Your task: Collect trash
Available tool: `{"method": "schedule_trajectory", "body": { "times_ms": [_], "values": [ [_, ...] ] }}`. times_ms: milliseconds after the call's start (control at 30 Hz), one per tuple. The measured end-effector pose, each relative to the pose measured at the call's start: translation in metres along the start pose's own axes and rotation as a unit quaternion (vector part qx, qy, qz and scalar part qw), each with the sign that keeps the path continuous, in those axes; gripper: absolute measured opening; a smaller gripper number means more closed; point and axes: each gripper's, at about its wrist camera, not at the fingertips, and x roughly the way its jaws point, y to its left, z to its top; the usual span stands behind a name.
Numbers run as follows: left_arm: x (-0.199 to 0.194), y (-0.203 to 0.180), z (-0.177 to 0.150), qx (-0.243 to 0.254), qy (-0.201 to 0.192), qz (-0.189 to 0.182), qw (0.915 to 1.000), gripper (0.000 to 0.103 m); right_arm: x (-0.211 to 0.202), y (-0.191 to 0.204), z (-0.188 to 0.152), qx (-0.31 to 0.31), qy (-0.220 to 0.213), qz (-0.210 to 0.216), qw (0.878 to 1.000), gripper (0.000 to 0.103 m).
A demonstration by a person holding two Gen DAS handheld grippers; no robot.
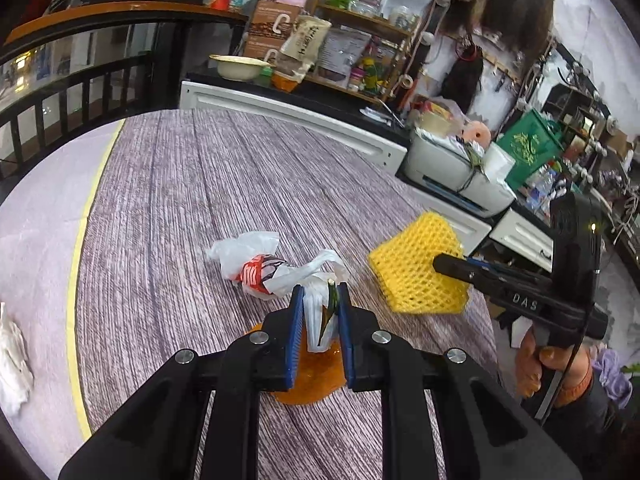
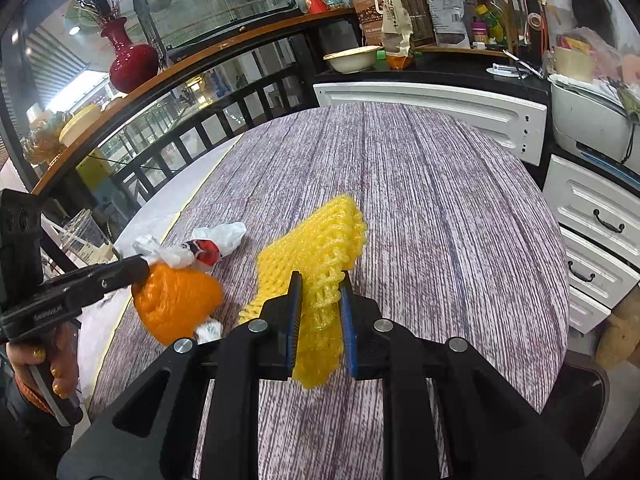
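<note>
My left gripper (image 1: 321,294) is shut on the white plastic neck of an orange bag (image 1: 310,380), which hangs below the fingers; in the right wrist view the orange bag (image 2: 176,304) is bulging and held just above the table. My right gripper (image 2: 319,286) is shut on a yellow foam net (image 2: 316,256); in the left wrist view the net (image 1: 416,268) is held above the table to the right. A crumpled white plastic bag with red print (image 1: 252,264) lies on the table just beyond the left gripper, and also shows in the right wrist view (image 2: 212,242).
The round table (image 1: 208,184) has a grey wood-grain cover with a yellow rim. A white crumpled tissue (image 1: 12,360) lies at its left edge. White cabinets (image 2: 432,108), a printer (image 1: 456,176) and cluttered shelves stand behind. A plastic cup (image 2: 86,240) stands at the left.
</note>
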Motion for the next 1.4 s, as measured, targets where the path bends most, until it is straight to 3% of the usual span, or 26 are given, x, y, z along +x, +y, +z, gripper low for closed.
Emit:
{"method": "schedule_trajectory", "body": {
  "times_ms": [100, 133, 233, 267, 367, 433, 567, 700, 733, 767, 867, 933, 1200, 1400],
  "values": [
    [0.001, -0.005, -0.008, 0.022, -0.008, 0.016, 0.9996, 0.020, -0.002, -0.002, -0.008, -0.003, 0.003, -0.007, 1.000, 0.019],
    [-0.001, -0.006, -0.009, 0.028, -0.014, 0.021, 0.9993, 0.027, -0.002, -0.002, -0.010, -0.004, 0.004, -0.008, 1.000, 0.019],
    [-0.013, -0.002, -0.009, 0.018, -0.038, 0.022, 0.9989, 0.064, -0.003, -0.004, -0.013, -0.001, 0.008, -0.007, 1.000, 0.019],
    [-0.018, 0.001, -0.008, 0.010, -0.046, 0.018, 0.9988, 0.069, -0.003, -0.005, -0.014, 0.000, 0.008, -0.007, 1.000, 0.019],
    [-0.025, 0.009, 0.004, -0.003, -0.058, 0.032, 0.9978, 0.071, -0.003, -0.005, -0.013, 0.000, 0.005, -0.009, 1.000, 0.019],
    [-0.013, 0.018, 0.018, -0.015, -0.039, 0.054, 0.9977, 0.071, -0.004, -0.003, -0.013, -0.003, 0.001, -0.010, 1.000, 0.019],
    [0.033, 0.035, 0.049, -0.037, 0.045, 0.029, 0.9979, 0.071, -0.008, 0.005, -0.015, -0.015, -0.007, -0.017, 1.000, 0.019],
    [0.097, 0.048, 0.070, -0.036, 0.131, 0.060, 0.9889, 0.069, -0.013, 0.007, -0.017, -0.017, -0.011, -0.015, 1.000, 0.019],
    [0.107, 0.051, 0.070, -0.046, 0.144, 0.058, 0.9868, 0.064, -0.013, 0.007, -0.018, -0.016, -0.012, -0.016, 1.000, 0.019],
    [0.119, 0.053, 0.069, -0.054, 0.164, 0.051, 0.9836, 0.049, -0.015, 0.006, -0.019, -0.015, -0.012, -0.016, 1.000, 0.019],
    [0.130, 0.046, 0.062, -0.026, 0.180, 0.074, 0.9806, 0.026, -0.018, 0.003, -0.022, -0.011, -0.013, -0.020, 1.000, 0.019],
    [0.121, 0.041, 0.061, -0.023, 0.159, 0.083, 0.9834, 0.014, -0.020, 0.000, -0.023, -0.009, -0.015, -0.024, 1.000, 0.019],
    [0.028, 0.019, 0.074, -0.022, 0.021, 0.075, 0.9967, 0.009, -0.038, 0.004, -0.021, -0.016, -0.042, -0.024, 0.999, 0.019],
    [-0.038, -0.031, 0.086, 0.037, -0.092, 0.093, 0.9908, 0.008, -0.065, 0.005, -0.020, -0.022, -0.070, -0.028, 0.997, 0.019]
  ]
}}
